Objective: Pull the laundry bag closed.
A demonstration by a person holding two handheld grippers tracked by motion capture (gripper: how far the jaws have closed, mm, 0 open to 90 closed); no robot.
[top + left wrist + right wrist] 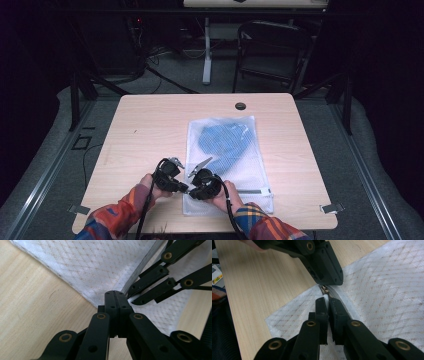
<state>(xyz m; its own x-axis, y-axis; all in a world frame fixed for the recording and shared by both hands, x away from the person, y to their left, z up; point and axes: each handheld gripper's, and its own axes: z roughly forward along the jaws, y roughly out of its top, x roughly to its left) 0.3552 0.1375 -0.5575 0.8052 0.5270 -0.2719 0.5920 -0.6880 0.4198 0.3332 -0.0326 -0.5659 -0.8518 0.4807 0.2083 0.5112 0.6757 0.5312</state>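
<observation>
I can read no text, label, brand or number anywhere here, not on anything in front of me.

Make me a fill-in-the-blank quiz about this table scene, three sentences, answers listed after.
1. The white mesh laundry bag holds a folded garment whose colour is ____.
2. The bag lies flat on a light ____ table.
3. The left gripper and the right gripper meet at the bag's near ____ corner, as the high view shows it, by the zip slider.

Missing words: blue; wooden; left
</observation>
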